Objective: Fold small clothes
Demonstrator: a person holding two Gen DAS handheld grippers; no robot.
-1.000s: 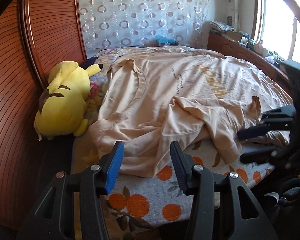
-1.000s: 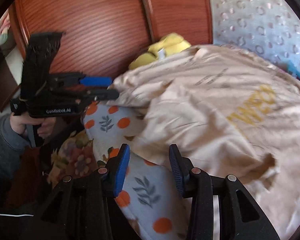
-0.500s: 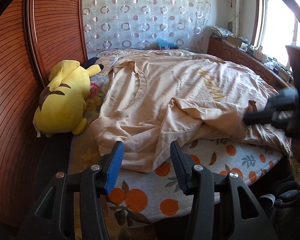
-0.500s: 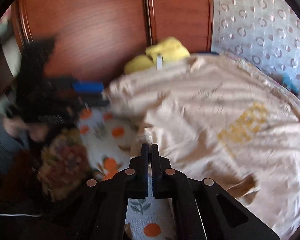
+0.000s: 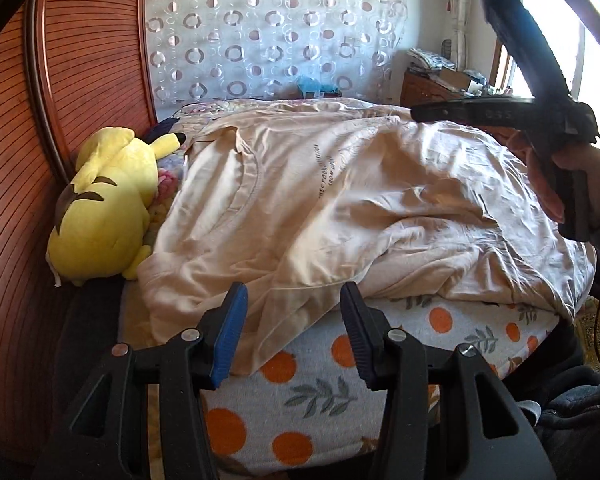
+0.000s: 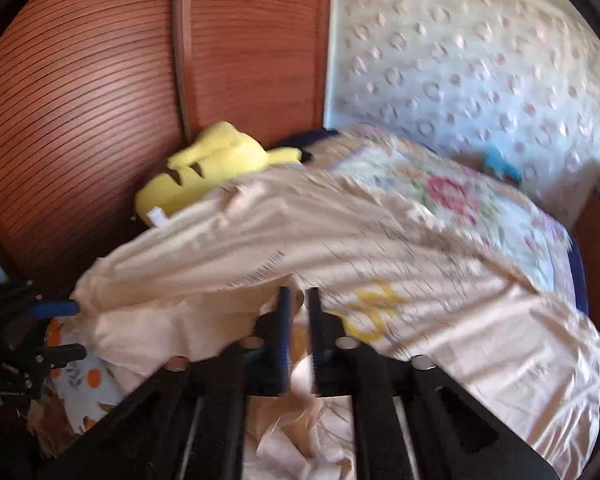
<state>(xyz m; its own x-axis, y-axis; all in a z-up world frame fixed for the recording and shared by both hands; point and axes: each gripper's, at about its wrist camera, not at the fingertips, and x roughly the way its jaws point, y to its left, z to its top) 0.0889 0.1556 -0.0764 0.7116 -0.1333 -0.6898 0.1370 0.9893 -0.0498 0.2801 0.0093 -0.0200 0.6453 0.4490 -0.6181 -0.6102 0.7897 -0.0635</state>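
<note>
Barely started, I'd say: the beige T-shirt point(image 5: 340, 200) lies spread over most of the bed point(image 5: 320, 380), w/ no flat, clean fold showing anywhere. Near side is rumpled, one sleeve/hem bit flopped over the mattress edge just past my left hand-held gripper point(image 5: 290, 332). That one hangs low at the bed's near edge, jaws apart, nothing between the pads, cloth just beyond the tips but not touching as far as I can see. My right hand-held gripper point(image 6: 299, 344) is up over the shirt's right side; in its own view (blurry) the jaws stand narrowly apart and are opening, w/ a bunch of shirt fabric raised between them. The pads look to be pinching that bunch, since the cloth tents up toward the tips, but blur makes it hard to swear to it. From the left view the right tool sits above the shirt's far-right part, fabric under it lifted into a ridge. So: probably the first fold-over of one side is in hand, not laid down yet. Left to do, by my guess: lay that side flat, bring the other side & sleeves in, fold lengthwise, smooth out. Yellow plush toy point(image 5: 104, 208) sits by the wooden wall, clear of the shirt's collar side but near.
</note>
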